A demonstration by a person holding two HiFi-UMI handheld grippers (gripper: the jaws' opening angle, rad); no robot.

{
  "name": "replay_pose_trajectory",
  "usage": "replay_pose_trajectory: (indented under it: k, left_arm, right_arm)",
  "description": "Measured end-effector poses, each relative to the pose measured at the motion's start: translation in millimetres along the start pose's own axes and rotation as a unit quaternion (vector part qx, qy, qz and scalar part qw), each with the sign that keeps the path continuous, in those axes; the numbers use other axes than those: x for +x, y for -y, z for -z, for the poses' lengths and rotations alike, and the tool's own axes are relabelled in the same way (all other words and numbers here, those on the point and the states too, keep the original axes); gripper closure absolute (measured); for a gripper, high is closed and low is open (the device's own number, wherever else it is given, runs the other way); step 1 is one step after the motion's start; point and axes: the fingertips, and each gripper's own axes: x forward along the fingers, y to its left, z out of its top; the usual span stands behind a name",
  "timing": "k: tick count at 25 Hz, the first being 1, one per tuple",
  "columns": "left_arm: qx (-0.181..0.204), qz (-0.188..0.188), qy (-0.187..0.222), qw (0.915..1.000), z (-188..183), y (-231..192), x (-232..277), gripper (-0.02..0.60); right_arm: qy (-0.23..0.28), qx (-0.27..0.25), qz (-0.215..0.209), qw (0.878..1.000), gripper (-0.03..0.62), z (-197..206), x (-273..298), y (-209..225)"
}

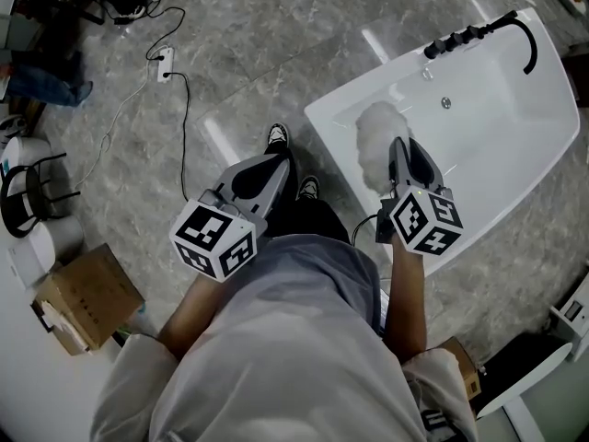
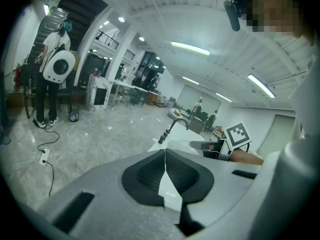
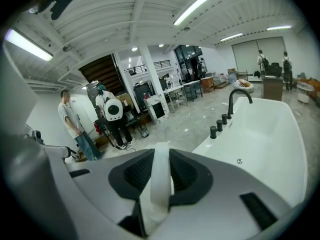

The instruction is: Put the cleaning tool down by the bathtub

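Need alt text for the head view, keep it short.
Seen from above, the right gripper holds a fluffy white cleaning tool over the white bathtub. The left gripper is shut and empty above the grey floor, near the person's shoes.

The right gripper (image 3: 161,153) has its jaws pressed on a flat white handle (image 3: 158,189) that rises between them. To its right lies the white bathtub (image 3: 272,134), with a curved black tap (image 3: 237,98) and three black knobs (image 3: 219,125) on the bathtub's far rim. Well left of the bathtub, a person (image 3: 72,126) stands on the grey floor (image 3: 185,121).
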Motion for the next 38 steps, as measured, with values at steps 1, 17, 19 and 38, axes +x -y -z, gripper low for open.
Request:
replay_pose_trajectory:
  k: [1, 17, 19, 38]
  left_arm:
    - [-0.001, 0.001, -0.001, 1.0000, 0.3, -0.3, 1.5, 0.572]
    - [-0.013, 0.000, -0.023, 0.9996, 3.3, -16.7, 15.6, 0.572]
    - [-0.016, -0.001, -0.025, 0.9995, 2.7, -21.3, 16.9, 0.572]
    - [-0.028, -0.003, -0.050, 0.9984, -5.5, -50.5, 32.2, 0.572]
  right_arm:
    - [-0.002, 0.002, -0.001, 1.000, 0.510, 1.1, 2.5, 0.9]
    - [-0.026, 0.025, 0.003, 0.999, 0.510, 13.6, 40.9, 11.2]
    - [-0.030, 0.027, 0.005, 0.999, 0.510, 14.8, 47.1, 12.0]
    - [-0.060, 0.043, 0.027, 0.997, 0.510, 27.5, 97.7, 25.6]
